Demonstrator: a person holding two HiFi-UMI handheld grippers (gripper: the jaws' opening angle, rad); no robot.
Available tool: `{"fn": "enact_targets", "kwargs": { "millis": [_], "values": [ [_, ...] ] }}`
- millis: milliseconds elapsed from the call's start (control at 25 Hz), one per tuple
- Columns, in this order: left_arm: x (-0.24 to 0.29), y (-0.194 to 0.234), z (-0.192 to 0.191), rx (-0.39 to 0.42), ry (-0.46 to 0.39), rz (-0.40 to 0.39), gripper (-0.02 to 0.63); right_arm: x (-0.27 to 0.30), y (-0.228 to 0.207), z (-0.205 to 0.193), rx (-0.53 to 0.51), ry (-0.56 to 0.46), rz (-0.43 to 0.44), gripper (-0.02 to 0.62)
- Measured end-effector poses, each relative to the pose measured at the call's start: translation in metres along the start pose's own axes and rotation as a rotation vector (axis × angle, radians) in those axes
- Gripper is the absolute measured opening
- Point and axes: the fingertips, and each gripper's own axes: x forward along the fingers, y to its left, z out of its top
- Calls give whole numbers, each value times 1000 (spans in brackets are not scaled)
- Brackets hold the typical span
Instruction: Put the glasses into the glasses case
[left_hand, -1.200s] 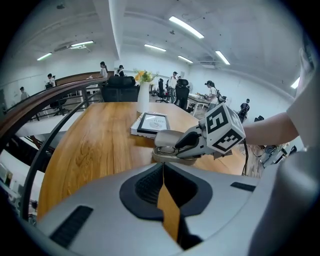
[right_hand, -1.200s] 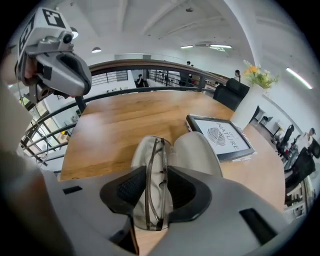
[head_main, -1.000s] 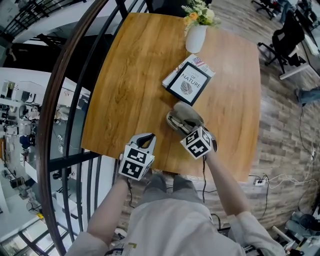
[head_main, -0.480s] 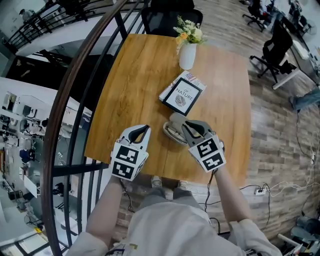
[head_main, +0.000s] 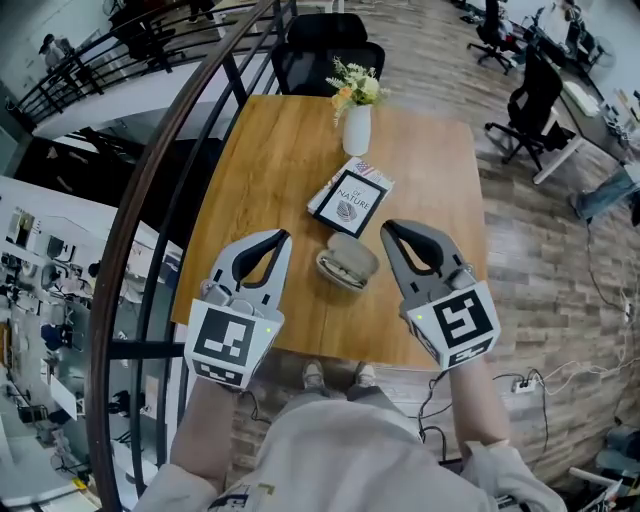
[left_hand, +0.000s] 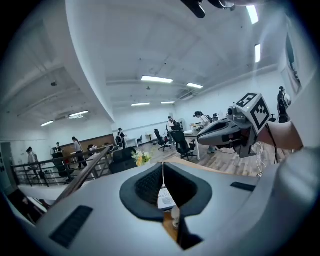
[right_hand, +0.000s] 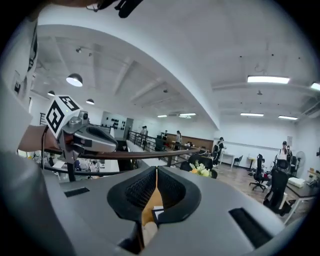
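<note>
From the head view, a brown wooden table (head_main: 270, 180) stands far below. The grey oval glasses case (head_main: 347, 264) lies on it near the front edge, and its lid looks down. I cannot see the glasses. Just behind the case lies a white book with a black frame (head_main: 350, 194). Behind that stands a white vase with yellow flowers (head_main: 356, 125). The left gripper (head_main: 281, 237) and the right gripper (head_main: 387, 227) are held high over the table. One is on each side of the case, well apart from it. Both point away from the person.

In the left gripper view, the two jaws are pressed together with nothing between them. The right gripper (left_hand: 199, 138) hangs off to the right. Under the jaws, a bit of the table and the book peeks through.

In the right gripper view, the jaws are pressed together too and hold nothing. The left gripper (right_hand: 120, 145) shows at the left. A brown curved rail (right_hand: 165, 152) runs past behind the jaws.
</note>
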Motion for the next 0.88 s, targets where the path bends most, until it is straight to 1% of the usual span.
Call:
{"fn": "enact_targets", "kwargs": {
  "millis": [80,200,440,760,880],
  "values": [
    [-10,-3,19,20,-24,25,21,-21,-3,20,19,-55,-12,32],
    [-24,-8,39,14,-48,61,21,-49,-8,43,43,-127,-29,31],
    [-45,-19,55,-6,-66,91,21,-94,-3,71,73,-230,-32,28],
    [-60,-35,49,-40,-64,80,21,-118,11,70,94,-251,-3,26],
    [-66,-40,45,-44,-58,82,21,-121,20,59,90,-223,22,26]
  ]
}}
